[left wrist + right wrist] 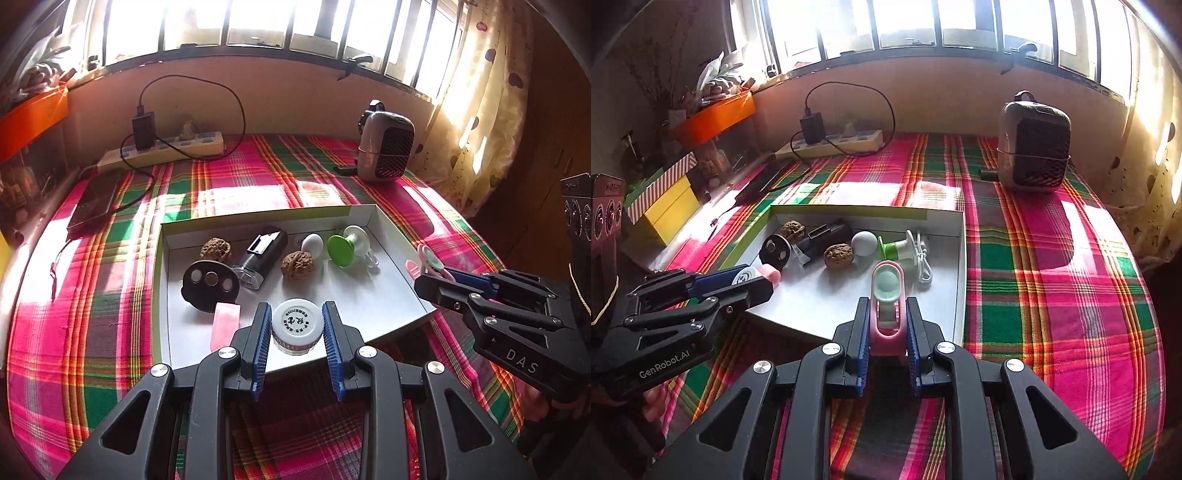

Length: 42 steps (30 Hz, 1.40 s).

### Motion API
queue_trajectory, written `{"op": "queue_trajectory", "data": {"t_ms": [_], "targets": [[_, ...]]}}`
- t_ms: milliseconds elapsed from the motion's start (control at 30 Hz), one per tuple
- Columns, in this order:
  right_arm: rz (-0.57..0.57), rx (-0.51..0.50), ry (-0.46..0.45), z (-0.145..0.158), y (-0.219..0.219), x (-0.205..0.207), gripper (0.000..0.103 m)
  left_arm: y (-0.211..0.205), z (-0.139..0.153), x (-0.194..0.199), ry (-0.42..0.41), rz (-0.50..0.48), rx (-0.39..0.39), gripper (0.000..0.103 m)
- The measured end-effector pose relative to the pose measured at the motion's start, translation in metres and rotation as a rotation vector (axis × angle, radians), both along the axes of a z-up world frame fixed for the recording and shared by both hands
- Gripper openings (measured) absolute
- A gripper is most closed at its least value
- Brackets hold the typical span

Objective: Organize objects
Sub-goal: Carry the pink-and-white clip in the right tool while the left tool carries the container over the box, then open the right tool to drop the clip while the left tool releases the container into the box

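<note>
A shallow white box (402, 254) (960, 258) lies on the plaid cloth and holds two walnuts (297, 263), a white egg shape (312, 243), a green and white piece (341, 249), a black device (264, 254), a black disc (209, 284) and a pink block (224, 325). My left gripper (298, 325) is shut on a small white-capped jar (297, 325) over the box's near edge; it also shows in the right wrist view (738, 282). My right gripper (886, 325) is shut on a pink clip with a pale green pad (887, 295) over the box's near right part.
A grey heater (386, 146) (1032, 147) stands at the back right. A power strip with charger and cable (162, 149) (831, 142) lies at the back left, a dark phone (94, 201) beside it. Orange, yellow and striped boxes (665, 199) stand at the left.
</note>
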State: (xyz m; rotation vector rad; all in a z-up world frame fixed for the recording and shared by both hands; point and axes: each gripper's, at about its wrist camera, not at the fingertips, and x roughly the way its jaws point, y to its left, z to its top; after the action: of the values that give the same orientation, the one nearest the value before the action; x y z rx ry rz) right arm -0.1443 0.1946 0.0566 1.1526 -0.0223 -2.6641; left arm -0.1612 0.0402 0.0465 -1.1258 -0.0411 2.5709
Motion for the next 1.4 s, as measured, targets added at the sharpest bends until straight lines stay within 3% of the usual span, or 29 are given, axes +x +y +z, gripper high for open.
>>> {"op": "queue_trajectory", "data": {"t_ms": [800,1400], "targets": [[0.136,-0.007,-0.098,-0.034,-0.024,-0.050,0.019,0.006,-0.030,-0.040,-0.067,0.007,-0.015,0.026],[0.125,0.040,-0.115,-0.045,-0.022,-0.062,0.019,0.016,-0.036,-0.045,-0.086,-0.014,-0.044,0.026]]}}
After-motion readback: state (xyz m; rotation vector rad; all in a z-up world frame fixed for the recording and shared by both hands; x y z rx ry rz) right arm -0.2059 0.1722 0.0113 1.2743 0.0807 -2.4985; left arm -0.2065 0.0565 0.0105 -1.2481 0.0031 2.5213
